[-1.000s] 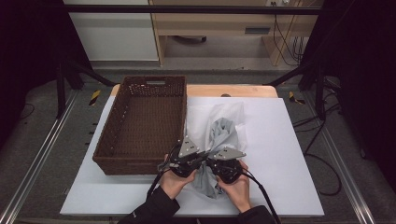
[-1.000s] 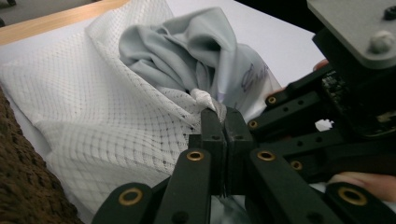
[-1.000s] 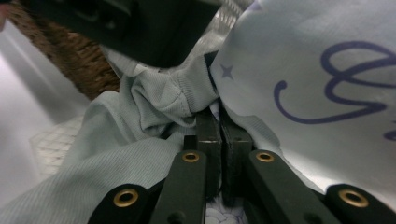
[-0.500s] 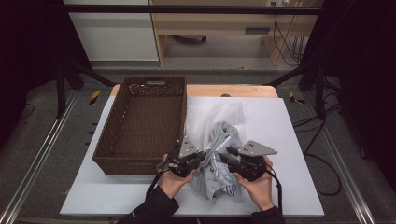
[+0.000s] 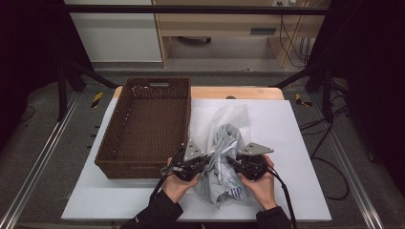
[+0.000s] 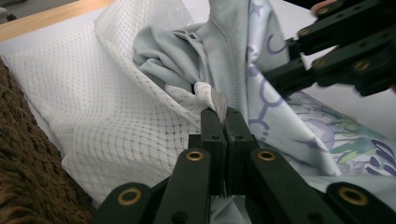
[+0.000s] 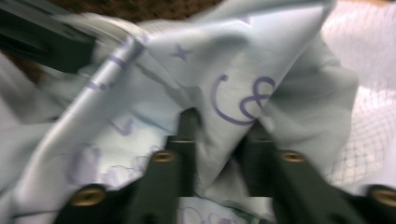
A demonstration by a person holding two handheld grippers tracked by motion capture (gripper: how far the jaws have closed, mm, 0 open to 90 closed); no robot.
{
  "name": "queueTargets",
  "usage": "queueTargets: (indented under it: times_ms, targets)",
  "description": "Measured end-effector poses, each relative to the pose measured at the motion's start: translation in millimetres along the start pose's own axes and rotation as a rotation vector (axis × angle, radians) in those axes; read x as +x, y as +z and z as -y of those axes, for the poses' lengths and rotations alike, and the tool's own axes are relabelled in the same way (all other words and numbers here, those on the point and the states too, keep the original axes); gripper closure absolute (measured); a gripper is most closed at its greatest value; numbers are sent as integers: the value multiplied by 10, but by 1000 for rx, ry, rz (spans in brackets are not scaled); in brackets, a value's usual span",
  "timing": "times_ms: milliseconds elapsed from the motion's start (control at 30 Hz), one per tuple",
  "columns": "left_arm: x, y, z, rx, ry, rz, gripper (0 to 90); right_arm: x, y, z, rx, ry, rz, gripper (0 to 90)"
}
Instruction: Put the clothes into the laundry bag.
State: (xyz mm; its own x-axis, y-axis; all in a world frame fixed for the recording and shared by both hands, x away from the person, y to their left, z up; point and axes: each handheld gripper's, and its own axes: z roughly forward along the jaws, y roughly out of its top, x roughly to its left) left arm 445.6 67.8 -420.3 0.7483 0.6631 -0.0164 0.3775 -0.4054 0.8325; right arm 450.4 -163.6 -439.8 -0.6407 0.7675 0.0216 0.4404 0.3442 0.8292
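White tabletop (image 5: 296,138) | woven wicker basket (image 5: 148,119) | open-weave mesh bag (image 6: 116,107) | crumpled printed shirt (image 6: 280,121)

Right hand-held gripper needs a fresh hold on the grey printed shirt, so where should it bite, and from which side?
Take the raised fold of the grey shirt beside the mesh bag mouth, coming in from the right, opposite the left hand-held gripper, which pinches the bag's edge. The fold stands up off the table, so the jaws can probably straddle it.
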Motion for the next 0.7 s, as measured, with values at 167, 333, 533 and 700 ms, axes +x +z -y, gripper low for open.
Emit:
queueTargets:
  times_ms: [167, 333, 533, 700]
  targets:
    - [6, -5, -6, -1, -12, 0, 886, 121, -211, -95, -77, -25, -91, 878]
    - [-7, -70, -42, -25, -15, 0, 887, 395, -185, -145, -57, -93, -233, 878]
    - [-49, -172, -98, -57, -8, 18, 889, 557, 247, -33, 56, -115, -139, 875]
    - [-84, -128, -88, -40, 5, 22, 889, 436, 409, 34, 15, -43, 23, 881]
